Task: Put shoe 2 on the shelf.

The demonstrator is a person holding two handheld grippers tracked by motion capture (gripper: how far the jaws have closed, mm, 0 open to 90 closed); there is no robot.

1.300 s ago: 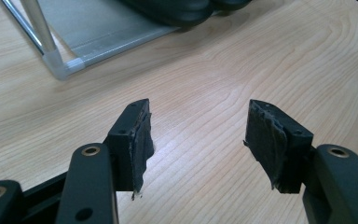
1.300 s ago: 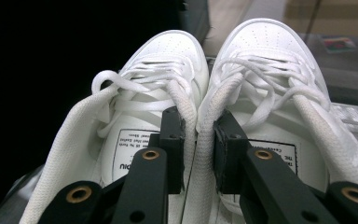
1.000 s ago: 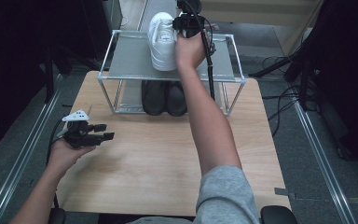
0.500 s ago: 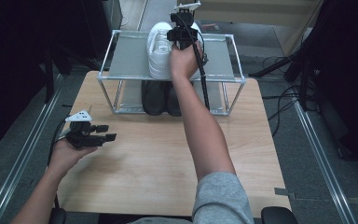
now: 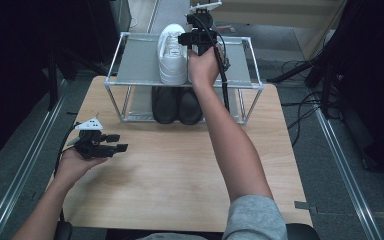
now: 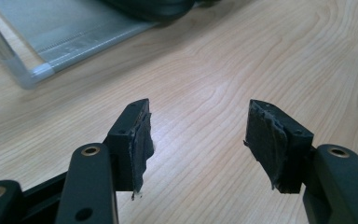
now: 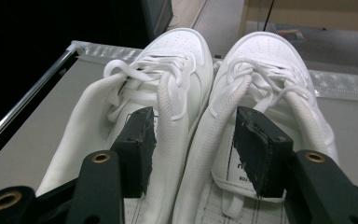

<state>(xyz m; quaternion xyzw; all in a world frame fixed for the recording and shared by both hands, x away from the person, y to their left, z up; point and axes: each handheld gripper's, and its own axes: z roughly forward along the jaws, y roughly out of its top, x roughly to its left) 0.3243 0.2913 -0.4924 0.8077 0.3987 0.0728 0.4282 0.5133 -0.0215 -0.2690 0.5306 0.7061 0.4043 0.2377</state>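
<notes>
Two white sneakers stand side by side on the top shelf of a metal shoe rack (image 5: 135,60), toes pointing away: the left one (image 7: 168,70) and the right one (image 7: 270,65). My right gripper (image 7: 193,144) hovers over their heels, one jaw in each shoe's opening with the adjoining inner walls between them. Its jaws have just been opening, and the pads stand off the fabric. From above, the right gripper (image 5: 192,37) sits beside the visible sneaker (image 5: 172,55). My left gripper (image 6: 198,140) is open and empty, held low over the wooden table (image 5: 180,165) at the left gripper (image 5: 117,142).
A pair of black shoes (image 5: 177,105) sits on the rack's lower level. The right half of the top shelf (image 5: 237,60) is bare grey. The right gripper's cable (image 5: 225,85) hangs down across the rack's front. Dark floor and metal rails flank the table.
The right hand and its gripper have shifted slightly left and down over the white sneakers on the top shelf. The left hand has stayed where it was.
</notes>
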